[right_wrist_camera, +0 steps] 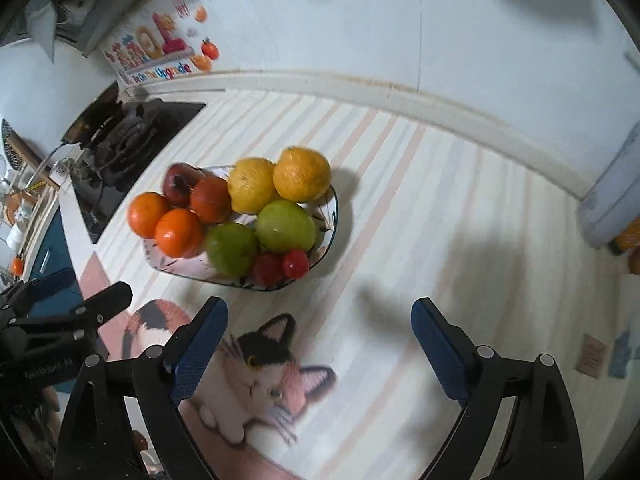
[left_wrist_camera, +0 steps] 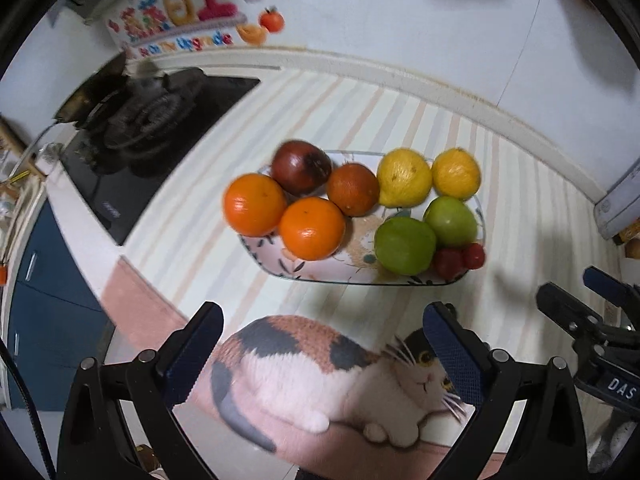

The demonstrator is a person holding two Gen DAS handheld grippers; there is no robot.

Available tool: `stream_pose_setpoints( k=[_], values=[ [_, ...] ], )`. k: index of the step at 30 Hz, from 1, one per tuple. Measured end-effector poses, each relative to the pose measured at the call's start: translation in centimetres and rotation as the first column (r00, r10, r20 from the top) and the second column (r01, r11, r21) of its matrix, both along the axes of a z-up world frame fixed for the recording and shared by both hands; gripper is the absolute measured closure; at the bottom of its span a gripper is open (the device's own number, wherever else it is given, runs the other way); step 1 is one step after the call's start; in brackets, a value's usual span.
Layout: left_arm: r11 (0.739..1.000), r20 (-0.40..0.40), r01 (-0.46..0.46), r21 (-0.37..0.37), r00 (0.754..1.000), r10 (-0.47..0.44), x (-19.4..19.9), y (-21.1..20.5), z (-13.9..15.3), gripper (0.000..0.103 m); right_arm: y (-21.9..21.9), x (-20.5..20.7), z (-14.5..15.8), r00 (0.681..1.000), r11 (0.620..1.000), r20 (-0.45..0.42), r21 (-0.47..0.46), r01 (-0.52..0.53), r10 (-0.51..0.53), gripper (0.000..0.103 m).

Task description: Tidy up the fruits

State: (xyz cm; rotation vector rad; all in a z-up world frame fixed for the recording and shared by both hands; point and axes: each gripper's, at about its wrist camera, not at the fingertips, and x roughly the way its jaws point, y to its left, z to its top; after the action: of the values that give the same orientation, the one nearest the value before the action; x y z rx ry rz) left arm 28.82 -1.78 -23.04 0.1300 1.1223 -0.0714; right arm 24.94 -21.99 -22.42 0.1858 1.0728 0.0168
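Both claws are hovering wide apart and gripping nothing: the left gripper [left_wrist_camera: 322, 330] is hanging over the printed calico cat [left_wrist_camera: 340, 368] on the striped mat, and the right gripper [right_wrist_camera: 320, 324] is hanging beside it, over pale stripes.

Ahead of the left claw, the oval patterned glass plate [left_wrist_camera: 276, 268] is holding all the fruit. Going left to right: two glossy orange mandarins [left_wrist_camera: 254, 204], a dark red apple [left_wrist_camera: 300, 166] behind them, a reddish-brown round fruit [left_wrist_camera: 352, 188], two yellow lemons [left_wrist_camera: 404, 178], two green apples [left_wrist_camera: 404, 246] nearer the claw, and two small red tomatoes [left_wrist_camera: 450, 262] at the near right rim. From the right claw the plate is lying ahead and to its left.

The fruit already seems to be sitting sorted by colour, so the task is probably near its end. If any piece needs nudging, closing slowly across its widest part should keep round fruit from rolling into neighbours; the tomatoes look soft and call for a light squeeze.

Motion blur is smearing the fruit, so the reddish-brown one's kind is unclear. Objects at the far right edge are cut off.
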Motion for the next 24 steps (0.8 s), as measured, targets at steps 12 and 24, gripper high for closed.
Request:
stream_pose_setpoints(
  k=[12, 24],
  values=[
    [0.99, 0.178, -0.13, -0.059, 0.974, 0.139, -11.6, 0.3, 10.7, 0.001, -0.6, -10.4, 12.3, 0.986, 0.995, 0.137, -0.052, -0.089, 0.096, 0.007],
    [0.989, 0.249, -0.13, -0.075, 0.958, 0.145, -20.2, -0.3, 16.7, 0.001, 0.2, -18.9, 19.5, 0.971, 0.989, 0.205, -0.101, -0.108, 0.126, 0.007]
  ],
)
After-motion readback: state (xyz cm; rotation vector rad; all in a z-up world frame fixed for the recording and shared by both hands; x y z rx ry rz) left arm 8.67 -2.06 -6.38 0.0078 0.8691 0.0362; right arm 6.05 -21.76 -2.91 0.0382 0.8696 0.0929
